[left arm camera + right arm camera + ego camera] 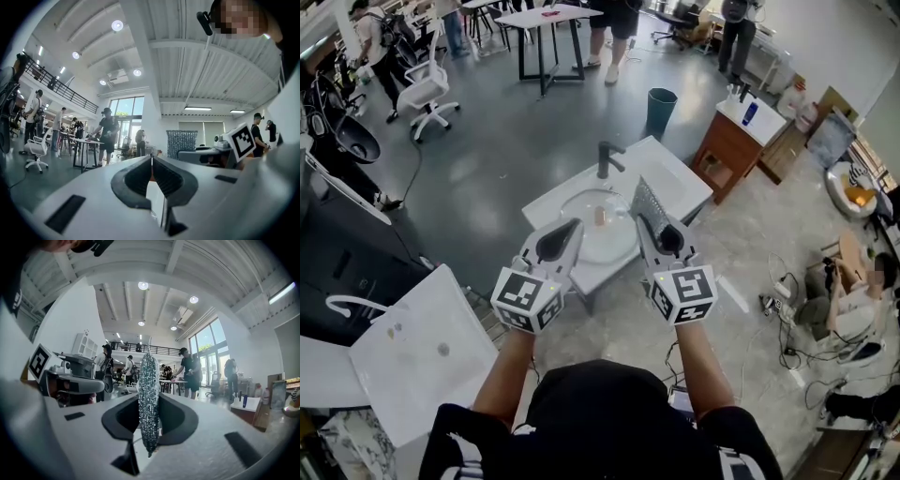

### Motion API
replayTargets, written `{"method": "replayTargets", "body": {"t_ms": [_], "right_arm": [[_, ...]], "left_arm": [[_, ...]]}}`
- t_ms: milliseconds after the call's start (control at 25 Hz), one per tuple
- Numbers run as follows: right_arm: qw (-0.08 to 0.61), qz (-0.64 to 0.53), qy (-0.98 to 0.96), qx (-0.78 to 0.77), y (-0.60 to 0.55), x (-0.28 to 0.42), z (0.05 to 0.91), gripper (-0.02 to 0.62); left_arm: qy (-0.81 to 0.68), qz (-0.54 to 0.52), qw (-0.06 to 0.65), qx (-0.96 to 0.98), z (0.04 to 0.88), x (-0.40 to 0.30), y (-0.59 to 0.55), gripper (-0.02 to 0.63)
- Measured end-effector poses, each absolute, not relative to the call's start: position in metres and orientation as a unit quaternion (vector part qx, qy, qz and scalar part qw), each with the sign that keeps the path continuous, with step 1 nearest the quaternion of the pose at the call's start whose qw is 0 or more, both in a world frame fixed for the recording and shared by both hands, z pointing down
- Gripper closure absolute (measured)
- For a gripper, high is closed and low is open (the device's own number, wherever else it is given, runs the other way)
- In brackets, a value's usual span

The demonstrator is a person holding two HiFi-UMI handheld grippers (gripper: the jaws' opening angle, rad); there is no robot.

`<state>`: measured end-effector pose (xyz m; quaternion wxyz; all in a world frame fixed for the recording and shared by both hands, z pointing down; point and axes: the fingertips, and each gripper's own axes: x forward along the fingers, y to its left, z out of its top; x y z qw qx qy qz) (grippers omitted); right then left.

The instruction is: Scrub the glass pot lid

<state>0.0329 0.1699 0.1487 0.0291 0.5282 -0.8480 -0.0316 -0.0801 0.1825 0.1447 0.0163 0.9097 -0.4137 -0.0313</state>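
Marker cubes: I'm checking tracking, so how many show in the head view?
2. One cube sits at the back of the left tool, left of centre; the other at the back of the right tool, beside it. None appears hidden.

Basin open from above; faucet upright at far rim; cabinet close beside counter's right end.

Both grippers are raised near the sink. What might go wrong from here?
1. The mesh scrubber sticks far out of the right gripper; hard scrubbing may pull it free.
2. The left gripper is shut and empty, so nothing would steady the lid; it could skid in the sink.
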Motion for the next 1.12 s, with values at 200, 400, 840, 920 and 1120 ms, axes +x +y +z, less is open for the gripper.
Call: {"method": "replayTargets", "body": {"t_ms": [200, 400, 840, 920, 1120], "right_arm": [[0.028, -0.026, -0.851, 0.524, 0.16, 0.039, 0.153, 0.525], [0.028, -0.021, -0.856, 0.516, 0.146, 0.045, 0.161, 0.525], [0.034, -0.014, -0.874, 0.485, 0.131, 0.064, 0.173, 0.525], [0.035, -0.01, -0.876, 0.48, 0.128, 0.065, 0.176, 0.525], [0.033, -0.008, -0.882, 0.469, 0.121, 0.06, 0.179, 0.525]], "left_arm": [[-0.421, -0.028, 0.017, 0.906, 0.147, -0.076, 0.175, 0.598], [-0.428, -0.022, 0.019, 0.903, 0.156, -0.068, 0.161, 0.598], [-0.456, -0.011, 0.026, 0.89, 0.168, -0.046, 0.155, 0.597], [-0.46, -0.007, 0.029, 0.887, 0.172, -0.045, 0.156, 0.598], [-0.469, -0.002, 0.03, 0.883, 0.177, -0.048, 0.151, 0.598]]}}
